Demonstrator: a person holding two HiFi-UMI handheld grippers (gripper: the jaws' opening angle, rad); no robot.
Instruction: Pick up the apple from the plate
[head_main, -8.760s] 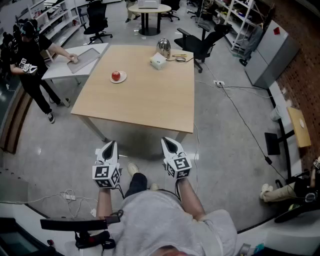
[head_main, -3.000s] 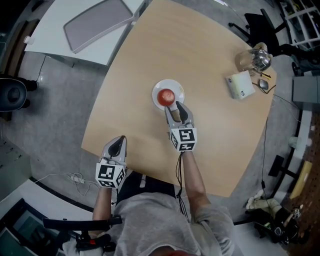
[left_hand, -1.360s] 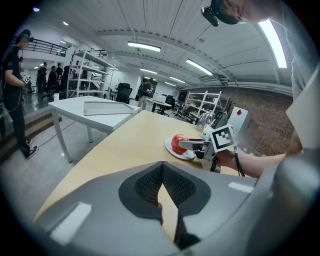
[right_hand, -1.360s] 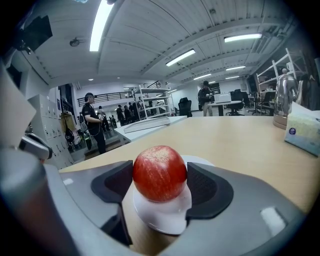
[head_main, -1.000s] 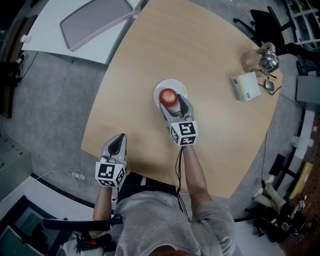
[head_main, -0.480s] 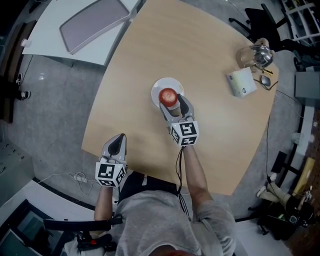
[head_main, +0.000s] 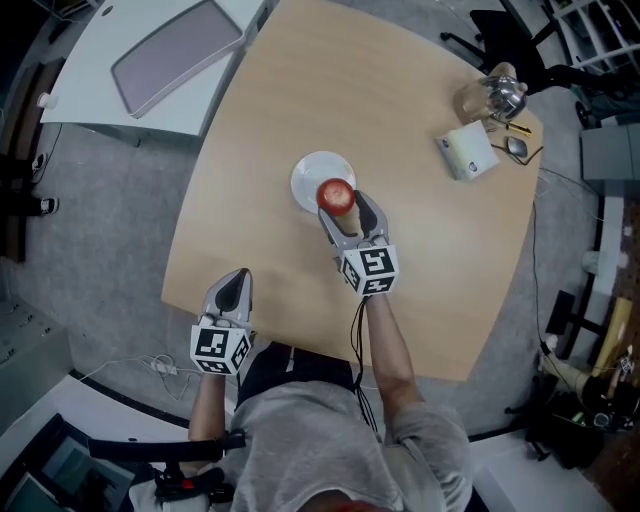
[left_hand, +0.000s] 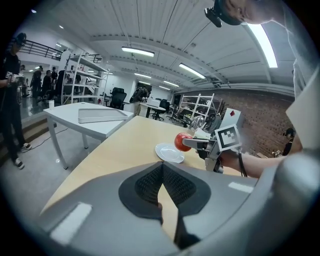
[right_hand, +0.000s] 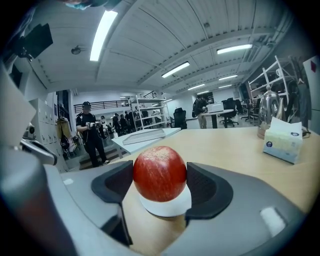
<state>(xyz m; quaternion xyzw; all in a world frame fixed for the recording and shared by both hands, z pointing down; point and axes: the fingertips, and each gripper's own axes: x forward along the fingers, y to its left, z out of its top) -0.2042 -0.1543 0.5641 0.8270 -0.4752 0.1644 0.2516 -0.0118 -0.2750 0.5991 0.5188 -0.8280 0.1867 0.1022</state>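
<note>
Right tongs (head_main: 344, 210) are closed on the apple (head_main: 336, 195), one pad against each side of it, as the right gripper view shows. Left tongs (head_main: 232, 291) have their pads together with nothing between them, and hang just outside the near-left edge of the desk (head_main: 420, 300).

Change noted: half a second ago the apple sat over the middle of the plate (head_main: 312, 177). It now shows over the plate's near-right rim, and more of the white plate lies bare. In the left gripper view the apple is in the air, above the plate and apart from it.

Clearance: the desk top round the plate is bare wood on all sides. A tissue box (head_main: 466, 155) and a metal jug (head_main: 486, 95) stand near the far-right corner, well apart from the plate. The right tongs are well inside the near edge. A white desk (head_main: 90, 95) carrying a grey tray (head_main: 175, 55) adjoins the far-left corner.
</note>
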